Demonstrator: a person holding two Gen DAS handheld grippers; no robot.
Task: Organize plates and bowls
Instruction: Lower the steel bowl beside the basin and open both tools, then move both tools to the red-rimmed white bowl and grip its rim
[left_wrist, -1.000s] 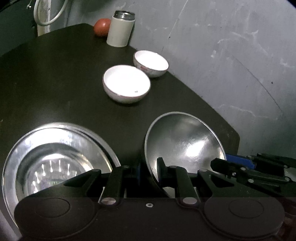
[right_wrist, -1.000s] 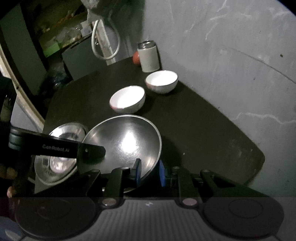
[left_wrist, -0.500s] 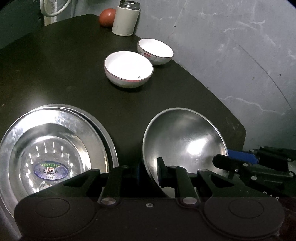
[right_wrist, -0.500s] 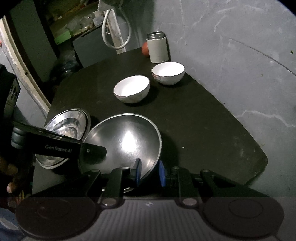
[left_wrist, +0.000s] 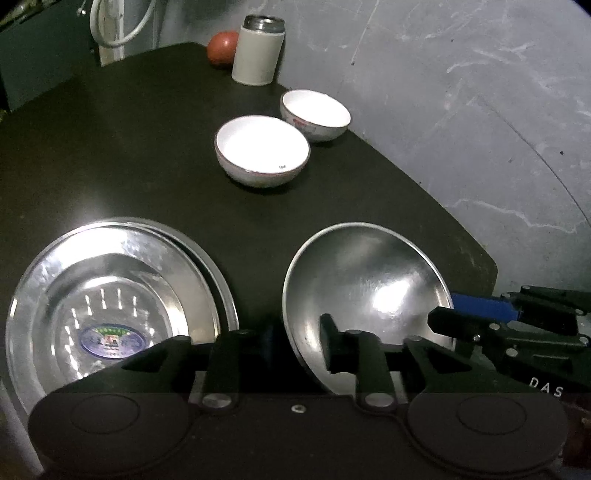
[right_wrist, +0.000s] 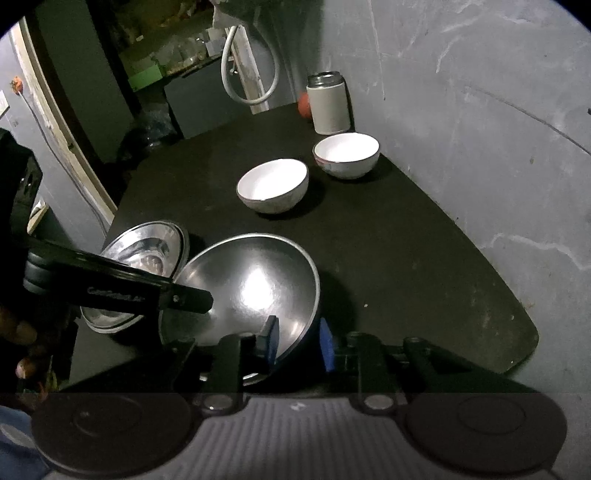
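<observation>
A steel bowl hangs tilted over the near end of the dark table. My left gripper is shut on its near-left rim. My right gripper is shut on the rim at the other side, one blue pad inside the steel bowl and one outside. The right gripper shows at the bowl's right edge in the left wrist view. Stacked steel plates lie on the table just left of the bowl. Two white bowls stand side by side farther back.
A white flask and a red round fruit stand at the table's far corner. A grey wall runs close along the right edge. A person's hand holds the left gripper's handle beside the plates.
Both grippers keep their hold on the steel bowl. The views have drawn back and up a little, so the stacked plates now show more fully on the left.
</observation>
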